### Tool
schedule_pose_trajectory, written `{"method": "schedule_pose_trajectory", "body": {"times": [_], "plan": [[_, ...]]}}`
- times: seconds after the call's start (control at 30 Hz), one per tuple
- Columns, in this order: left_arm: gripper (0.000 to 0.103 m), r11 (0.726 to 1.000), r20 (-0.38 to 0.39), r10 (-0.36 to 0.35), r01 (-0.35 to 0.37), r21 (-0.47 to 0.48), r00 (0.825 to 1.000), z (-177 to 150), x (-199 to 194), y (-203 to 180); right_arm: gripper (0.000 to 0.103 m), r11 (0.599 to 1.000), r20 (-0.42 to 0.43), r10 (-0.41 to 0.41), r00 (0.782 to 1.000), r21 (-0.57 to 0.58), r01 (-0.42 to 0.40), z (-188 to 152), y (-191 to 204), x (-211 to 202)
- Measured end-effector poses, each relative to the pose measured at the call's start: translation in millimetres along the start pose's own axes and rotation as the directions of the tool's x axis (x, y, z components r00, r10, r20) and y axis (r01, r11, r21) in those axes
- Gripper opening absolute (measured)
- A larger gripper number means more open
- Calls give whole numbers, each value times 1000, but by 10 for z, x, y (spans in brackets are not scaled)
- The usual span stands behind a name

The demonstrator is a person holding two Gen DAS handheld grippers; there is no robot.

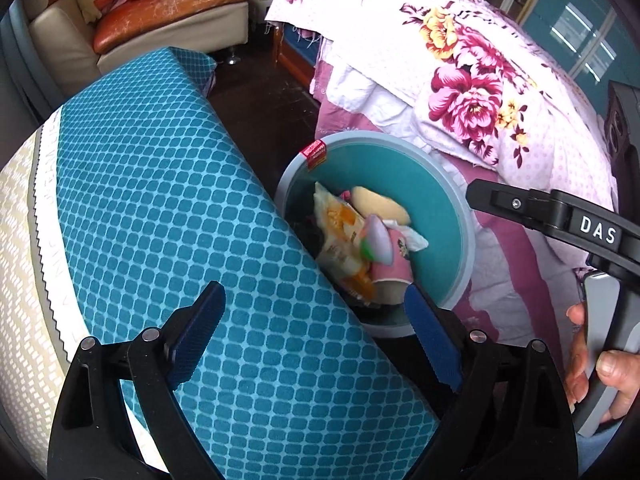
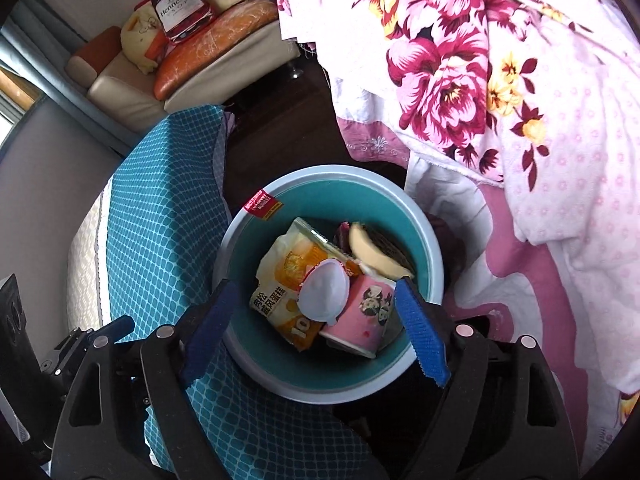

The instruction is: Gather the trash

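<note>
The round bin (image 2: 434,248) sits on the dark floor (image 1: 260,104) in a tight gap. The blue cushion (image 1: 168,200) touches its left rim, and the flowery blanket (image 2: 500,92) hangs down just right of it. Open floor lies only on the far side. The right gripper (image 2: 316,330) hangs over the bin, wide, with nothing in it. Below it lie a snack bag (image 2: 280,276), a white lid (image 2: 324,292) and a pink cup (image 2: 364,316). The left gripper (image 1: 316,334) is wide and empty too, over the cushion's edge
</note>
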State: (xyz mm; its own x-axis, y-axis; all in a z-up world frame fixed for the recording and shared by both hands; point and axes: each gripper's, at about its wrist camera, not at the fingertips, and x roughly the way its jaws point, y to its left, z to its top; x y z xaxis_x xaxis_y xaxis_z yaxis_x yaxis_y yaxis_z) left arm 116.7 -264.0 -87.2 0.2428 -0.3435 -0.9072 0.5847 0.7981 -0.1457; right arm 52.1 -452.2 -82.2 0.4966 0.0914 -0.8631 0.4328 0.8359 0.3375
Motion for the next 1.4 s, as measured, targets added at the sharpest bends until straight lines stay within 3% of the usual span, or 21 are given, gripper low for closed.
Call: {"method": "schedule_pose_trajectory", "body": {"times": [0.33, 0.83, 1.4], "plan": [[95, 999, 56, 40, -38, -39, 998, -187, -376, 66, 94, 992, 16, -45, 999, -114, 46, -170, 258, -293], [99, 992, 117, 63, -49, -118, 991, -554, -818, 354, 96, 965, 87, -98, 991, -234, 116, -478, 763, -747], [99, 987, 158, 109, -88, -134, 981, -763, -1071, 424, 96, 946, 116, -99, 988, -296, 130, -676, 1015, -1006]]}}
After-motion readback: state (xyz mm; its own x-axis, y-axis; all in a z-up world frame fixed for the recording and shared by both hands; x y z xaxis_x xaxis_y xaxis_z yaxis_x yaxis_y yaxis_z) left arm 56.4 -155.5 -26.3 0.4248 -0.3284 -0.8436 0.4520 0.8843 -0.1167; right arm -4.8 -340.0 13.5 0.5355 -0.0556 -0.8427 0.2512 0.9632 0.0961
